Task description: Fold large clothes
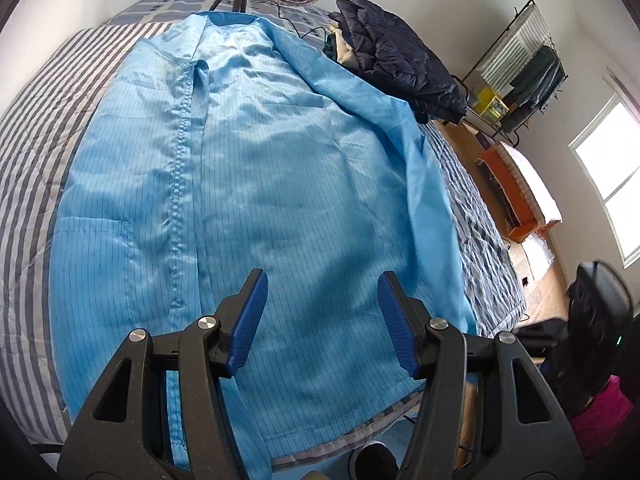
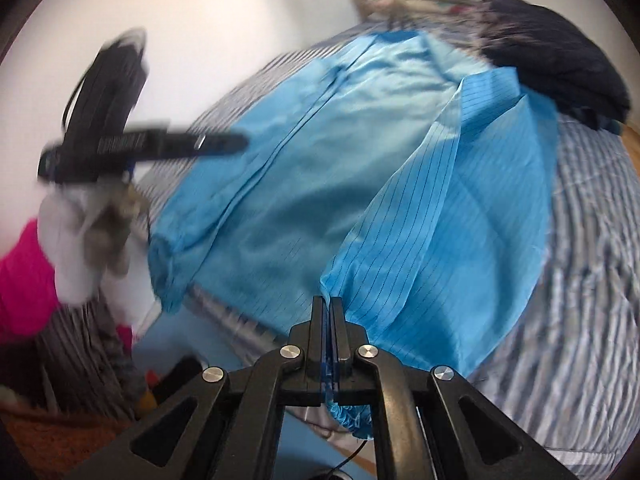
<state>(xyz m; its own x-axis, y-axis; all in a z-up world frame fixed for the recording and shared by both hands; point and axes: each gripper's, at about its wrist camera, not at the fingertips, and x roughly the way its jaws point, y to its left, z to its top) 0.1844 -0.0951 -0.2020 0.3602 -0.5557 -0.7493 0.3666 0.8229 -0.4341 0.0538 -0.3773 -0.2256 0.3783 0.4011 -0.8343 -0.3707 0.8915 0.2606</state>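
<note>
The right gripper (image 2: pixel 328 304) is clamped on the blue coat's (image 2: pixel 320 160) sleeve at lower centre. Draw it flat across the body, keeping tension; the left gripper (image 1: pixel 322 292) hangs apart, holding nothing.

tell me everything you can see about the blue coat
The blue coat is thin, shiny, light blue fabric with fine dark pinstripes. It lies front up along the striped bed, collar far, with a closed centre placket and a chest pocket. One sleeve, with a gathered cuff, is lifted, pinched in the shut right gripper. The open left gripper hovers over the hem.
</note>
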